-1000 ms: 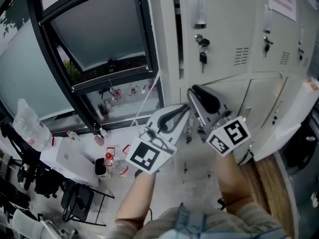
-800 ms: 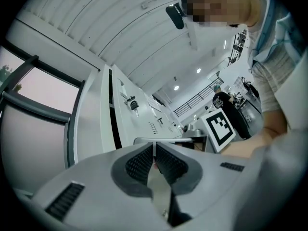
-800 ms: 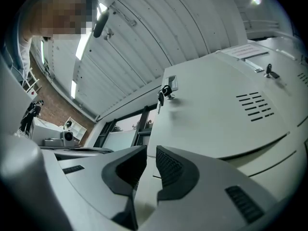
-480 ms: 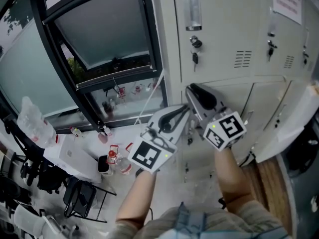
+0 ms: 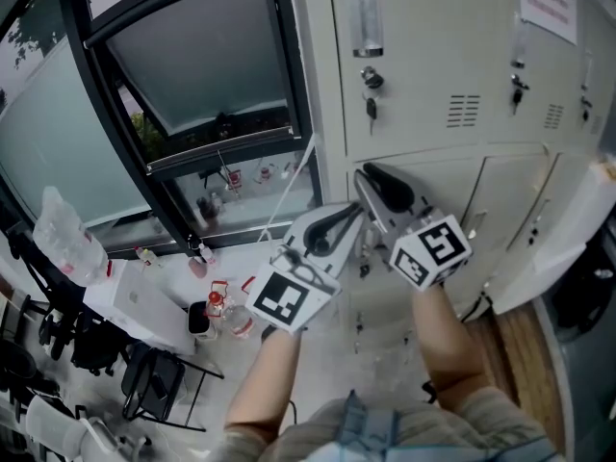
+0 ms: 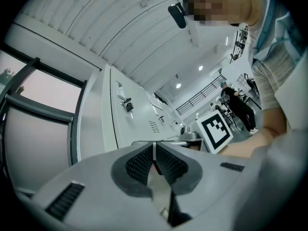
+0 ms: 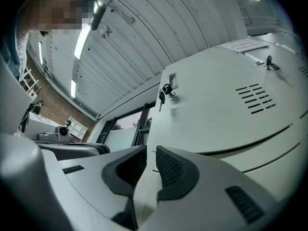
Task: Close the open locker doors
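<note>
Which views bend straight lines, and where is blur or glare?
Head view: locker doors and window frame bow mildly, all sharp. Left gripper view: strong fisheye, dark corners, ceiling ribs curved. Right gripper view: same fisheye; ceiling lamp blown white.

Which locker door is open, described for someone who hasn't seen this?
Start at the pale lockers right of the dark-framed window. In the lower row, at the head view's right edge, the open door swings out toward the person; its neighbours lie flush.
</note>
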A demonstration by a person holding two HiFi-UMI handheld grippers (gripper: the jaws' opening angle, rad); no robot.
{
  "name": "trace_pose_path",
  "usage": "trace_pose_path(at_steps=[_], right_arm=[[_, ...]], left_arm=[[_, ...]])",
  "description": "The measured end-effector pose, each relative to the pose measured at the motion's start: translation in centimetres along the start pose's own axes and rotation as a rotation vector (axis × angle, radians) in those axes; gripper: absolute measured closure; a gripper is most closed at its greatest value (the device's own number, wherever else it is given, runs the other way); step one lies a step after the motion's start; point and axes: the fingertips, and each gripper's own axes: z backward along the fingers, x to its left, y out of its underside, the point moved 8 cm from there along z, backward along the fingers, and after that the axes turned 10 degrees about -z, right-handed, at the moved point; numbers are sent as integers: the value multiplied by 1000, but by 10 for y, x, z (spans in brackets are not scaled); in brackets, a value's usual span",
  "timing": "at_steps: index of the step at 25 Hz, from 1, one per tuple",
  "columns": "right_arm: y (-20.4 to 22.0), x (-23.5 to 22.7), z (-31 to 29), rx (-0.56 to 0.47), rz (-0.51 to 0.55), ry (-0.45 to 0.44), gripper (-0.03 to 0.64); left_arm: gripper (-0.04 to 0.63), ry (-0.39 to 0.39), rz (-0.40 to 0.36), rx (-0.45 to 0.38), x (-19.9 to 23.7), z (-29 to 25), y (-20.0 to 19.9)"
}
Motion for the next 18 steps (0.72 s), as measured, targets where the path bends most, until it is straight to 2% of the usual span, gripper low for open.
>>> trace_pose_path(at_steps=[10,18], right_arm=[[2,17,45,-5,13,-4,558],[28,44,93,55,34,10,558]], left_arm=[[591,6,73,-108,-18,11,-4],[592,69,140,-98,-52,25,24]])
